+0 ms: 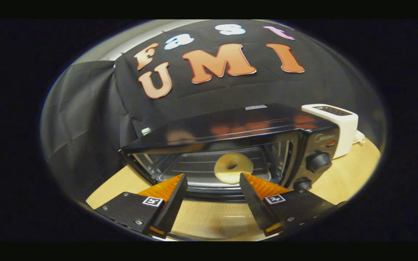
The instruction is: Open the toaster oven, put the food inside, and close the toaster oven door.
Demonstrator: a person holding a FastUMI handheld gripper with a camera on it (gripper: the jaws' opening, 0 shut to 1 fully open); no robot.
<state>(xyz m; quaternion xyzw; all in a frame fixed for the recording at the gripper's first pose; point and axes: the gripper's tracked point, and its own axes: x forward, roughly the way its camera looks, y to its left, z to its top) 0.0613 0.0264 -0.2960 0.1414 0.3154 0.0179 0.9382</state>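
- Oven (252, 123): black toaster oven, glossy top that mirrors the booth wall, standing on a light wooden table (343, 181)
- Oven front: the cavity is open to view; the door itself cannot be made out clearly, though a dark edge runs along the bottom of the opening, just ahead of the fingertips
- Oven interior: shiny metal walls and a wire rack (194, 166) with bars running across the cavity
- Oven controls: a panel on the right of the opening carries two round black knobs, the upper knob (318, 162) larger in view than the lower knob (302, 183), with a small red lamp above them
- Food: one donut (233, 168), pale cream, ring-shaped with a small centre hole, plain surface without topping
- Food position: inside the cavity, lying on the rack, toward the front and right of centre, tilted slightly toward the camera
- Gripper (212, 179): fingers spread wide apart, nothing between them; each finger shows a ribbed inner pad
- Gripper position: fingertips sit just in front of the oven opening; the donut lies beyond them, closer to the right fingertip, apart from both
- Toaster (339, 127): white slot toaster, standing just beside the oven's right rear corner on the table
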